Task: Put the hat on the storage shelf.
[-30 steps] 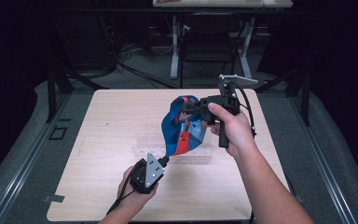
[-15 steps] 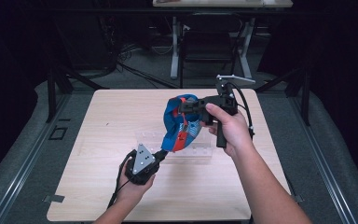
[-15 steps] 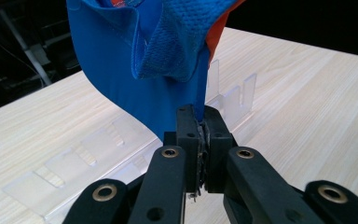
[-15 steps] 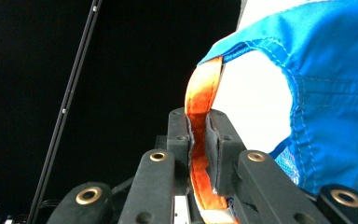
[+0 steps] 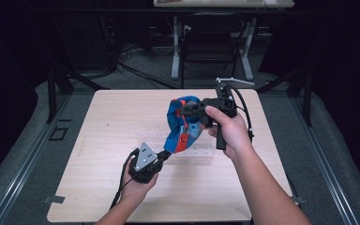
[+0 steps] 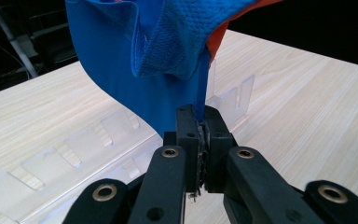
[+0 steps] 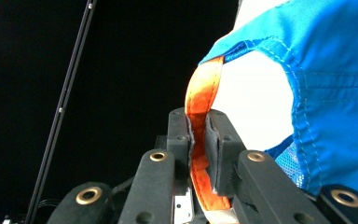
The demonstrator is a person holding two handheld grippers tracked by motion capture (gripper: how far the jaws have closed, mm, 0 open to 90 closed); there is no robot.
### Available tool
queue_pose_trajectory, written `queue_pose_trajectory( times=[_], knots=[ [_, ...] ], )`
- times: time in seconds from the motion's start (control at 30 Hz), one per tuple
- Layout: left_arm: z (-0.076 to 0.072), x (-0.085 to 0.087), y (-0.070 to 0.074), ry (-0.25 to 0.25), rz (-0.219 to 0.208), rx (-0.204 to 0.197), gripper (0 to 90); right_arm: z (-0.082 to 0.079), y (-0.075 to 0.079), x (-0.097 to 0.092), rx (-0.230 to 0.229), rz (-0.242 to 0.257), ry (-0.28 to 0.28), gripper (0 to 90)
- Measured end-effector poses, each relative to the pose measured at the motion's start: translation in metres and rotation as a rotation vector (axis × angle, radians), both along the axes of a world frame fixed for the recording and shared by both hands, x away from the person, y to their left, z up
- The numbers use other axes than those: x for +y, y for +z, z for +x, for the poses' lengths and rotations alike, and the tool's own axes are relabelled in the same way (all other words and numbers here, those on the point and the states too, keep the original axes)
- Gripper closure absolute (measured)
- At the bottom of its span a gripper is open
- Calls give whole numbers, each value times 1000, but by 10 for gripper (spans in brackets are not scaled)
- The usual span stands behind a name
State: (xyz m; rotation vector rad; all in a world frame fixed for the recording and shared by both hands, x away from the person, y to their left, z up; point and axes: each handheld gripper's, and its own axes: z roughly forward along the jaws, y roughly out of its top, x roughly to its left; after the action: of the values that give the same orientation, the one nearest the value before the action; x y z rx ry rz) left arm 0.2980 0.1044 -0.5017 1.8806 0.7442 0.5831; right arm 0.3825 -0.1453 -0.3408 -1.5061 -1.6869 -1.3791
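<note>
A blue cloth bag [image 5: 182,125] with orange-red trim hangs stretched between both grippers above the table. My right gripper [image 5: 185,111] holds it up high, shut on an orange strap [image 7: 200,135] of the bag. Lower down and nearer the person, my left gripper [image 5: 165,154] is shut on the bag's blue bottom edge [image 6: 200,100]. Blue mesh fabric [image 6: 186,42] folds just above the left jaws. Under the bag, a clear plastic rack [image 5: 194,151] with slots lies on the wooden table [image 5: 103,122].
The clear rack [image 6: 93,140] runs across the table behind the left jaws. Dark floor, cables and metal table legs [image 5: 178,47] lie beyond the far table edge. Bare wood extends to the left and along the near edge.
The left gripper has shifted slightly back toward the person and left, drawing the bag's lower edge taut. The right gripper stays raised in about the same place.
</note>
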Motion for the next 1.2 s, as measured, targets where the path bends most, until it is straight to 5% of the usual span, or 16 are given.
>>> queue_pose_trajectory(
  times=[0.47,1.2],
  knots=[
    [3,3,-10,7,-8,26,882,4,-15,4,27,8,4,809],
    [3,9,-14,-22,-21,43,881,2,-17,4,29,17,18,809]
  ],
)
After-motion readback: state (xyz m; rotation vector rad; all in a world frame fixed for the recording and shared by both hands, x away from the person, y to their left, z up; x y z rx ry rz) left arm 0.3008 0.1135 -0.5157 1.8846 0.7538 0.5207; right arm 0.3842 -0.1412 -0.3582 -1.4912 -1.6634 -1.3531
